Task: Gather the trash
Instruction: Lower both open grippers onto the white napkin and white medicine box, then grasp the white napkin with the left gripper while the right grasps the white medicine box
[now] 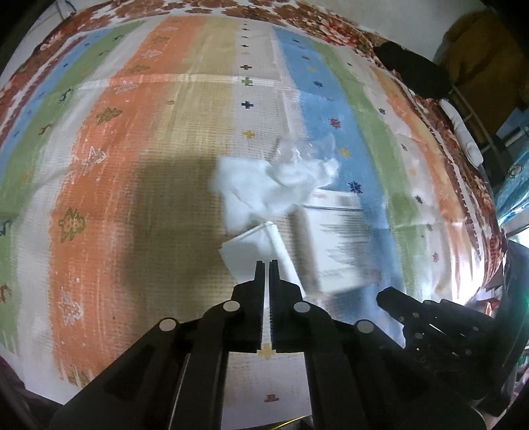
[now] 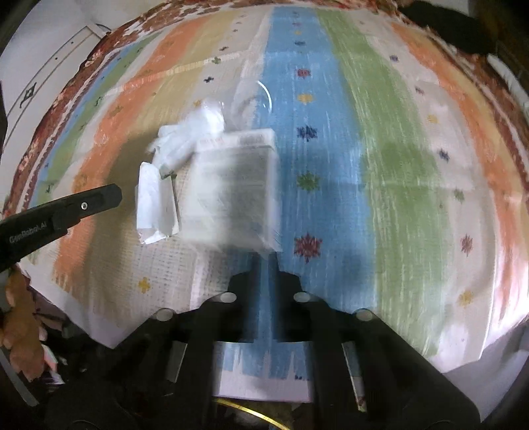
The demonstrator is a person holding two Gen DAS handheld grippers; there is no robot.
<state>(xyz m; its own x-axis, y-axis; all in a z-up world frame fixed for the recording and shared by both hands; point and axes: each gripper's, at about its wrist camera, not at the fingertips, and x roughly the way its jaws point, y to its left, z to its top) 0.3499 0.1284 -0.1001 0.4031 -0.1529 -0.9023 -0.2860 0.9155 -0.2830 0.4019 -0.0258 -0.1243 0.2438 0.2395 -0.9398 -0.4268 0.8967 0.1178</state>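
A small heap of trash lies on a striped cloth: crumpled white tissue (image 1: 264, 185) (image 2: 191, 132), clear plastic wrap (image 1: 307, 149) (image 2: 254, 96), a small white folded packet (image 1: 261, 244) (image 2: 155, 205) and a white printed box (image 1: 334, 244) (image 2: 234, 188). My left gripper (image 1: 266, 264) is shut and empty, its tips just short of the folded packet; it also shows in the right wrist view (image 2: 105, 198). My right gripper (image 2: 264, 258) is nearly shut with a narrow gap, just below the box's near edge; the view is blurred. It also shows in the left wrist view (image 1: 390, 297).
The striped cloth (image 1: 132, 165) (image 2: 380, 165) covers a bed with a red floral border (image 1: 330, 29). A dark object (image 1: 413, 69) lies at the far right corner. A white wall panel (image 2: 49, 59) stands at the left.
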